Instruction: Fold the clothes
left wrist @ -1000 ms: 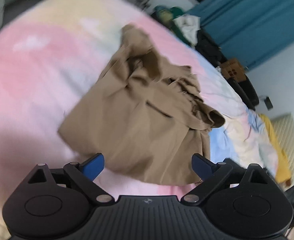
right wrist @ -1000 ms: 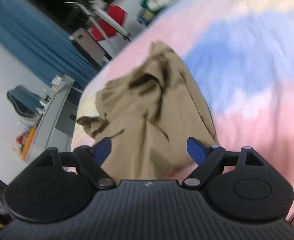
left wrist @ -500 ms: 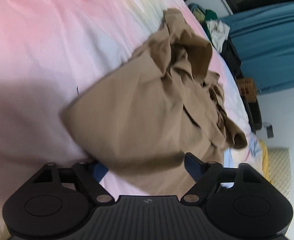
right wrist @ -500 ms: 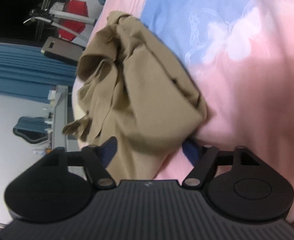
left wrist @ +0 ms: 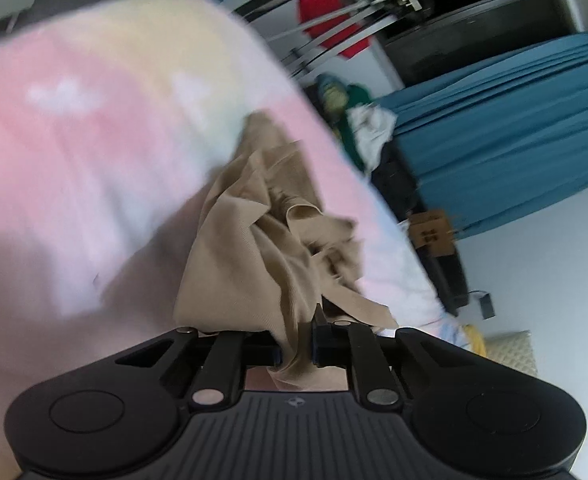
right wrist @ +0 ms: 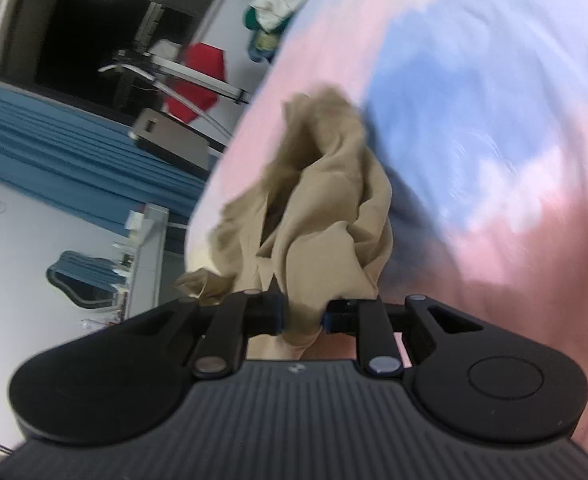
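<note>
The crumpled tan cotton garment (left wrist: 262,248) lies bunched on the bed with the pink, blue and pale yellow tie-dye cover (left wrist: 74,152), running from the near edge of the bed, where both claws hold it, away toward the far edge by the blue curtains (left wrist: 505,136). The left claw (left wrist: 297,350) has just been closing and now pinches a gathered fold of the tan cloth between its blue pads. The right claw (right wrist: 302,316) has likewise just been closing and pinches another bunch of the same garment (right wrist: 325,216).

Both grips look taken on thick, wadded folds rather than on a clean hem or corner. The risk, as I judge it, is that lifting from here raises a twisted lump: several layers may be caught together, so the garment would not open flat. A thick wad could also slide out of one claw under the cloth's hanging weight, leaving it dangling from one side. Loose ragged ends trail near the left claw and could tuck under when the garment is spread.
</note>
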Motion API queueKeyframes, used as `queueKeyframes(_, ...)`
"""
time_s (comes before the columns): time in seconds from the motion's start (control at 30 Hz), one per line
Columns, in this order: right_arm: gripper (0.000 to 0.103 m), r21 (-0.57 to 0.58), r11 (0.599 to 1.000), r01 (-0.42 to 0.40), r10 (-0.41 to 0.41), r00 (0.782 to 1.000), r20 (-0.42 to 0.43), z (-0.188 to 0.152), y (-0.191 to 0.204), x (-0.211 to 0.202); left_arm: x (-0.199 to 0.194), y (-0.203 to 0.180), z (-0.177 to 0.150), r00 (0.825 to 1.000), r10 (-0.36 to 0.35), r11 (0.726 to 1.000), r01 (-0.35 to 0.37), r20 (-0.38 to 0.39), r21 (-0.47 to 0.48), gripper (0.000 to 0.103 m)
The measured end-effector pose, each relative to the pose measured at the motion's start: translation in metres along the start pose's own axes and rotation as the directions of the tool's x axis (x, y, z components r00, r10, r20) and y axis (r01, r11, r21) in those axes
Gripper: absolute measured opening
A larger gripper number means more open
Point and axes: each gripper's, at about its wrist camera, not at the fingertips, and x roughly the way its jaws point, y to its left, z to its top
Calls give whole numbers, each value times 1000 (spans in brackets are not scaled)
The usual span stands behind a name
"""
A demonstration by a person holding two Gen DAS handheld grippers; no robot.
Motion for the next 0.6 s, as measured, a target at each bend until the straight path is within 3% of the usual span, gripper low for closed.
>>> queueKeyframes(0.2, 20, -113, 993, -22, 26, 999, 42, 0, 41, -44, -51, -37, -8, 1000, -13, 999, 12, 27, 49, 12)
queueKeyframes(0.43, 20, -131, 991, -5, 6, 1000, 11, -60, 17, -109, -112, -13, -69, 999, 18, 999, -19, -36, -30, 11)
queueKeyframes(0.6, 20, -89, 996, 14, -16, 1000, -24, -78, 3, -123, -121, -1, -79, 999, 20, 996, -24, -43, -91, 11)
